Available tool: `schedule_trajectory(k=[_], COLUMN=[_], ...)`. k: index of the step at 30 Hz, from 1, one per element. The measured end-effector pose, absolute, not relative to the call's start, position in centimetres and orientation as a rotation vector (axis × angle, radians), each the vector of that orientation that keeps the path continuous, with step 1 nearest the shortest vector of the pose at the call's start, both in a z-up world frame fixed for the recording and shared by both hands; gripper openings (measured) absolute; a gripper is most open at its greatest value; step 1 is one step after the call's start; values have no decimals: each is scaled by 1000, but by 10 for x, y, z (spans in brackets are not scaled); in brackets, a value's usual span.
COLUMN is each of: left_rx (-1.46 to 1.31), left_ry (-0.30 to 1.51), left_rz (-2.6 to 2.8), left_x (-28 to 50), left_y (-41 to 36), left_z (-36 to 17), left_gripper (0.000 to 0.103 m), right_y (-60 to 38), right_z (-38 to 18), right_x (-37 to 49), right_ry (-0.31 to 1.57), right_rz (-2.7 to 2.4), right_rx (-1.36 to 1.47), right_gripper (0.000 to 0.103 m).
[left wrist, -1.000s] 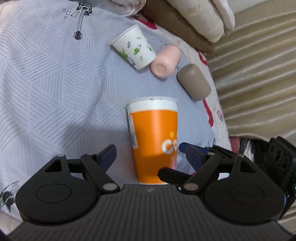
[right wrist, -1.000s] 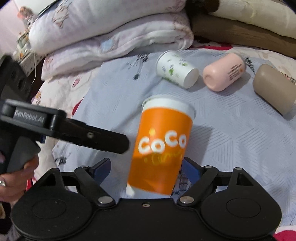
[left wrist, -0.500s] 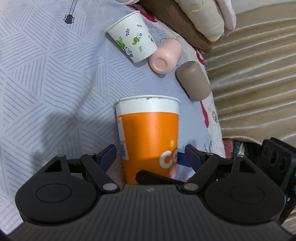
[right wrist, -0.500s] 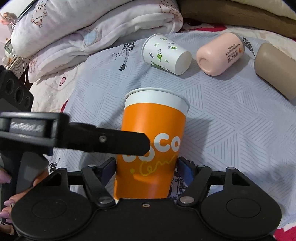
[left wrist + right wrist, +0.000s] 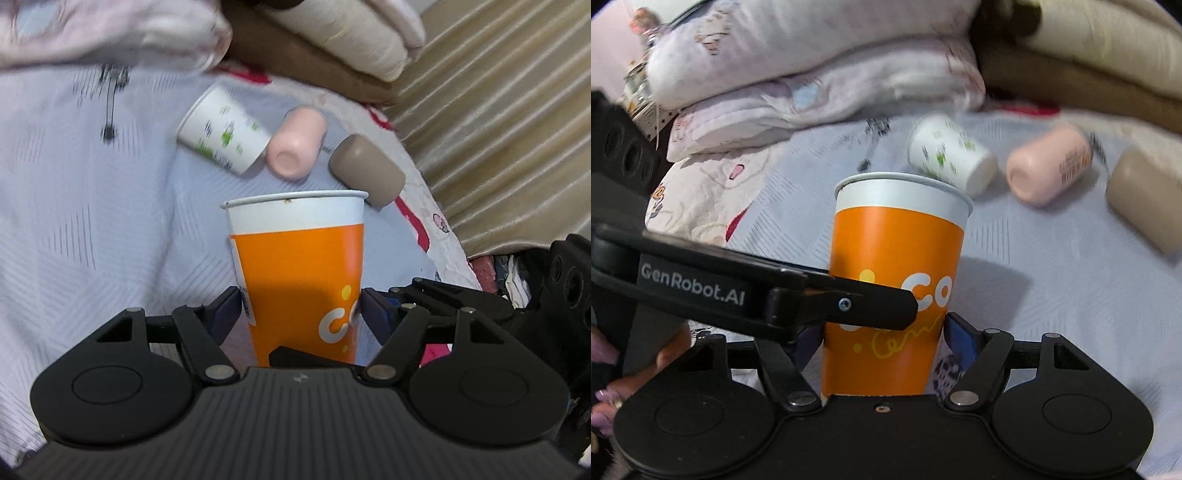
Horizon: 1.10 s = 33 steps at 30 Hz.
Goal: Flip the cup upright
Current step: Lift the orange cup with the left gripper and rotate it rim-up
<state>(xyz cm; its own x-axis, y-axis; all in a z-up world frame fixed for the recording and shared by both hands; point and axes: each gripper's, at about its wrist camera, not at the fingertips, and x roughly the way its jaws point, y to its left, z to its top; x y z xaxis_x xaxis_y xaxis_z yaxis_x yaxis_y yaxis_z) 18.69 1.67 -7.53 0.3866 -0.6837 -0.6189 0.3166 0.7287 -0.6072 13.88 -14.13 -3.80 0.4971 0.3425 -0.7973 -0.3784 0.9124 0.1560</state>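
An orange paper cup (image 5: 299, 273) with a white rim stands upright, mouth up, on the grey patterned bedsheet (image 5: 92, 229). My left gripper (image 5: 300, 314) is shut on its lower body, pads touching both sides. The cup also shows in the right wrist view (image 5: 897, 273), where my right gripper (image 5: 882, 336) is shut on its lower part too. The left gripper's finger (image 5: 775, 291) crosses in front of the cup there.
Behind the orange cup lie a white leaf-print paper cup (image 5: 225, 133), a pink cup (image 5: 295, 144) and a tan cup (image 5: 365, 168), all on their sides. Folded quilts and pillows (image 5: 812, 66) are stacked at the back. A beige ribbed surface (image 5: 498, 129) lies right.
Both grippers closed in onto the orange cup's lower body. The cup went from tilted to upright, and both views lowered and swung, blurring the background.
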Motion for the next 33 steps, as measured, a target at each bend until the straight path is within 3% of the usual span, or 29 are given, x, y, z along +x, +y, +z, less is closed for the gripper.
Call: schedule_trajectory(k=[13, 33], left_rx=[-257, -146], left_ry=[776, 542], left_rz=[-646, -613], left_x=[170, 173], left_y=[9, -9], left_z=[-50, -70], left_gripper=[70, 70], right_y=[-127, -116], right_z=[-26, -71], right_x=[128, 128], right_ry=[748, 436], right_rz=[430, 261], right_rx=[-229, -289], right_gripper=[76, 77])
